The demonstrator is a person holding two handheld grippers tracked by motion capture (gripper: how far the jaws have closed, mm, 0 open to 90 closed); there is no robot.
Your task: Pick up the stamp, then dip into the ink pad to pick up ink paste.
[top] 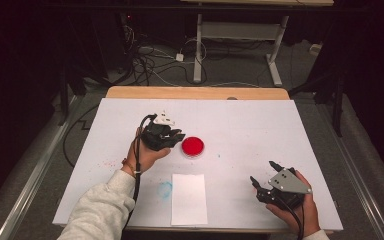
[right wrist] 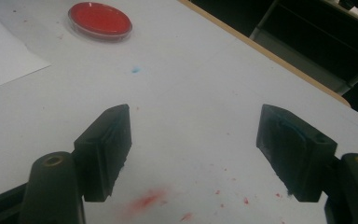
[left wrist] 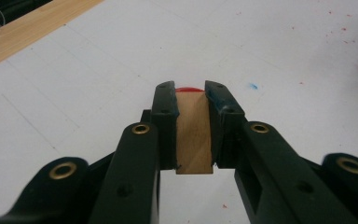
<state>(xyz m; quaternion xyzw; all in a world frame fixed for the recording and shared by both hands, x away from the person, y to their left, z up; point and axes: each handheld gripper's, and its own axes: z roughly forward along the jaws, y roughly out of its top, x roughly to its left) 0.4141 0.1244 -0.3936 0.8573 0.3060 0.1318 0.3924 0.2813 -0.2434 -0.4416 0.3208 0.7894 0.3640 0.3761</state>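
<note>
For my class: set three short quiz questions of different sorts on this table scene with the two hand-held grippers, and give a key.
1. True or false: the left gripper is shut on a wooden block.
2. What colour fills the round dish? A blue, B red, C green.
3. Fill in: the right gripper's jaws stand ____ with nothing between them.
Key: 1 true; 2 B; 3 open. The sheet of white paper lies nearer the person than the dish.
</note>
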